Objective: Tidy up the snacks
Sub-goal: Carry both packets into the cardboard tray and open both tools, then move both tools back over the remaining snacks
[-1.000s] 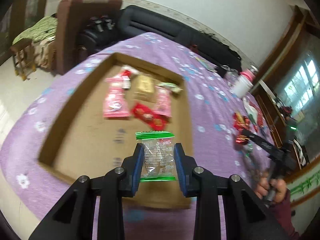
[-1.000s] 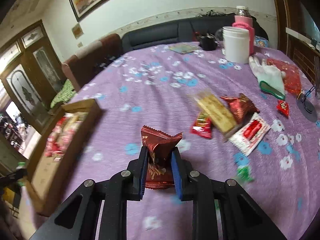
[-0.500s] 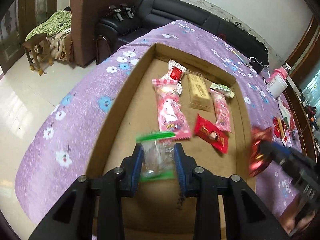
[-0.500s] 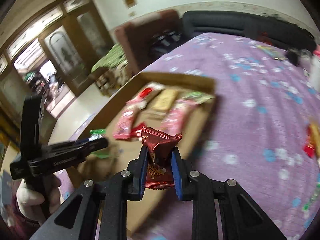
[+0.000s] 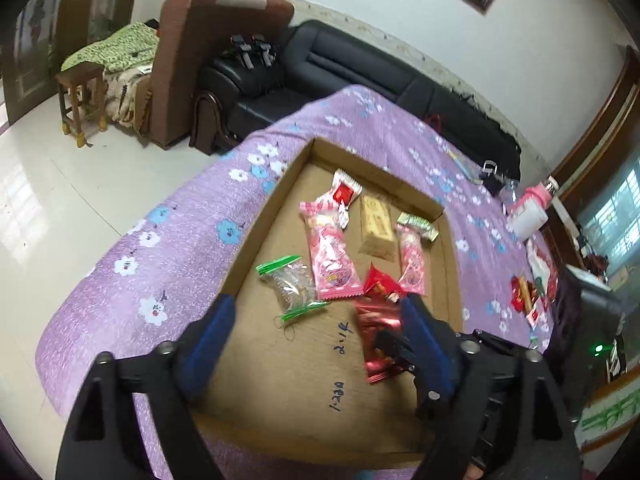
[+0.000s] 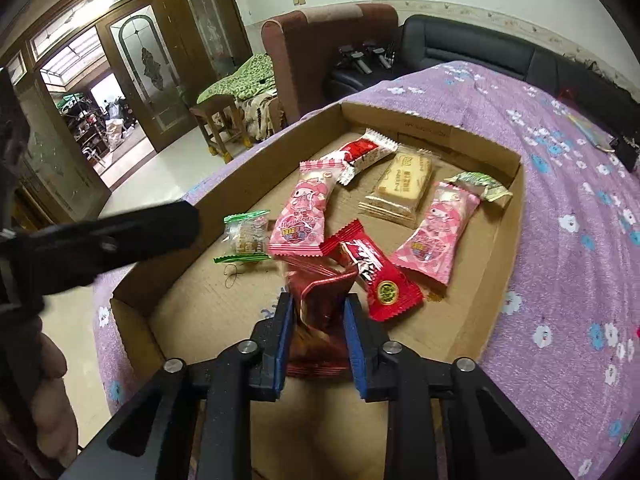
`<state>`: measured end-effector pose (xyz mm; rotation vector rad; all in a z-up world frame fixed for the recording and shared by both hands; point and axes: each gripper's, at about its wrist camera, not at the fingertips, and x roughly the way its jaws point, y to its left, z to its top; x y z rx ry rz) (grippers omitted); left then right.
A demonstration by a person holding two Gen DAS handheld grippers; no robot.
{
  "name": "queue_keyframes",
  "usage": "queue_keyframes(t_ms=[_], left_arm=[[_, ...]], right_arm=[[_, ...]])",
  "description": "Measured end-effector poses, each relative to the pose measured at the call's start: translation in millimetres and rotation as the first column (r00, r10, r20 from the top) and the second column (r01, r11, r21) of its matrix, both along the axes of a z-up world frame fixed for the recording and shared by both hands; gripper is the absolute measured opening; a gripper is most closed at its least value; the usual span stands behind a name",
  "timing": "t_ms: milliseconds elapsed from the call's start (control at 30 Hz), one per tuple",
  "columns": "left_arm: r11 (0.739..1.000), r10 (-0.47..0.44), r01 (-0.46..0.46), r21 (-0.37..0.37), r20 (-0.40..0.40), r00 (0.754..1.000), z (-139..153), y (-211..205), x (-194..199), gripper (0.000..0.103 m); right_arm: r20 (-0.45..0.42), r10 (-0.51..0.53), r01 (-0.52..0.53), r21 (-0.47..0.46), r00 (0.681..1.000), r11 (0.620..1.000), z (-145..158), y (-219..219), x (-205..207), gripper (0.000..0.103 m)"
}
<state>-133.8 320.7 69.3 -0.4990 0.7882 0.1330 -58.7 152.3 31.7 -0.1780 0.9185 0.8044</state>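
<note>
Purple flowered cloth covers the worktop (image 5: 168,248) in the left wrist view, with a black sofa (image 5: 360,80) at 12 o'clock and a brown armchair (image 5: 188,60) at 11. A cardboard tray (image 5: 256,240) lies on the cloth. The left gripper (image 5: 316,320) hangs over its near half, jaws opening wide with nothing between them. A clear green-edged packet (image 5: 292,284) lies free on the tray floor at 11 o'clock from the jaws, beside a pink packet (image 5: 332,256). A biscuit pack (image 5: 376,224) and more wrappers lie further in. The right gripper enters from 3 o'clock with a dark red packet (image 5: 378,340). In the right wrist view, the right gripper (image 6: 316,340) is above the tray (image 6: 500,260), its jaws opening a little, the dark red packet (image 6: 320,320) between the pads and, as far as the view shows, loose and blurred. A bright red packet (image 6: 376,276) lies at 1 o'clock, just beyond it. The left gripper (image 6: 120,240) reaches in from 9 o'clock.
</note>
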Motion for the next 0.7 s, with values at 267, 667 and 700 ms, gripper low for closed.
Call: queue_keyframes(t_ms=[267,667,700], left_arm=[[0.997,0.041,-0.039,-0.073,0.025,0.999,12,-17,-9,0.091],[0.971,-0.208,0.216,-0.100,0.084,0.975,20,-98,-7,0.091],[0.966,-0.227,0.235,-0.105,0.079,0.971,18,-103,-7,0.091]], right_arm=[[0.062,-0.040,0.036,0.058,0.997,0.998,27,-38,-12,0.042],[0.054,-0.399,0.392,0.108,0.916,0.914,34,-234,-3,0.044],[0.050,-0.446,0.439,0.107,0.894,0.892,34,-256,-1,0.044]])
